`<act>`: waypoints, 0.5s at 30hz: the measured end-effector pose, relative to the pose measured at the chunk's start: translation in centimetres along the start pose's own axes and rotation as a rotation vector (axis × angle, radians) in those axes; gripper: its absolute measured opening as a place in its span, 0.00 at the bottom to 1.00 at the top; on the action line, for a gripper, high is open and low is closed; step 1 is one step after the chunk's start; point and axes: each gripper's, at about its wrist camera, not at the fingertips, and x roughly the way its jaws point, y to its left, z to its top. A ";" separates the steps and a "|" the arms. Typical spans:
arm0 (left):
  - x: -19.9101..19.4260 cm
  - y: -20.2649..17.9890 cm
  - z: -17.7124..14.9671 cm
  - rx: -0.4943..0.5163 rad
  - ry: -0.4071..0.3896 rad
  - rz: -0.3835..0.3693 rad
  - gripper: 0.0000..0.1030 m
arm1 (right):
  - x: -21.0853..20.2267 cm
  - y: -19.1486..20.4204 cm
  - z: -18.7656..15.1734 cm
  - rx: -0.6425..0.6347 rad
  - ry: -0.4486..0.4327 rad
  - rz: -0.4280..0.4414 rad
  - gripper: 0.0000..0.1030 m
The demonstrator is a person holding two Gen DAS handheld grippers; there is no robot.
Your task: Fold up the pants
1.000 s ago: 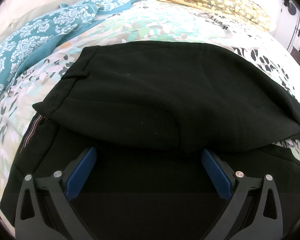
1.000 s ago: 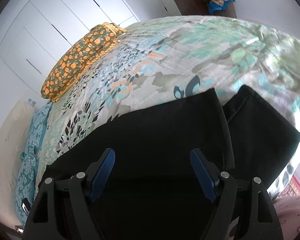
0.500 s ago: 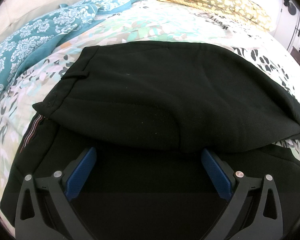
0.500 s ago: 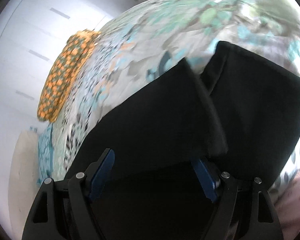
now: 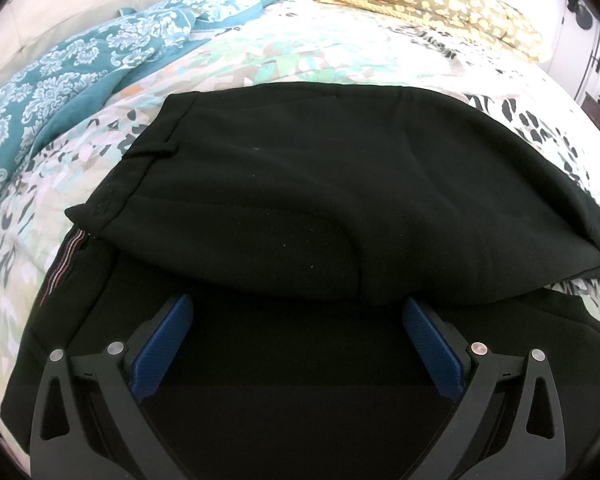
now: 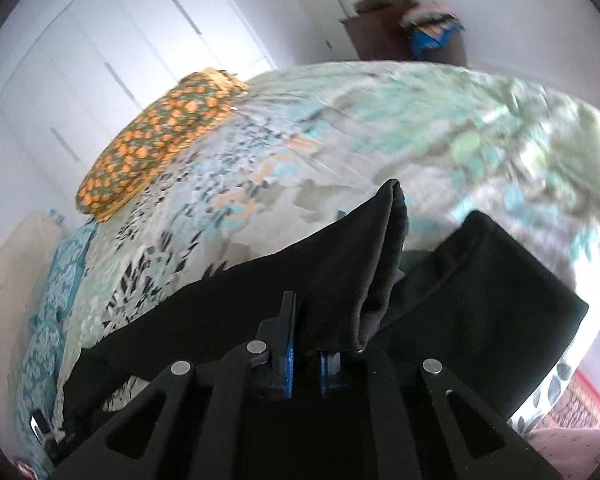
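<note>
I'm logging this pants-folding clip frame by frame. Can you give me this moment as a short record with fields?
surface: bed with floral bedspread
garment: black pants, waist end doubled over, not yet a compact fold
left tool: open, over the pants near the waist, gripping nothing
right tool: shut on a pant leg hem, cloth lifted off the bedspread
other leg: lying flat beside it
nearby: orange-patterned pillow, teal patterned bedding
blur: right wrist view is motion-blurred
</note>
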 end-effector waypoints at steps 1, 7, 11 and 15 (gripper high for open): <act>0.0 0.0 0.0 -0.001 0.000 -0.001 1.00 | -0.1 0.1 0.0 -0.007 -0.001 0.000 0.09; 0.0 0.0 0.0 0.000 0.001 0.000 1.00 | 0.9 0.4 -0.2 0.004 0.011 -0.009 0.09; 0.1 0.0 0.0 -0.001 0.003 -0.002 1.00 | 1.0 0.1 -0.2 0.010 0.018 -0.010 0.09; 0.0 0.0 0.0 0.000 0.000 0.001 1.00 | 1.1 0.1 -0.2 0.009 0.016 -0.006 0.09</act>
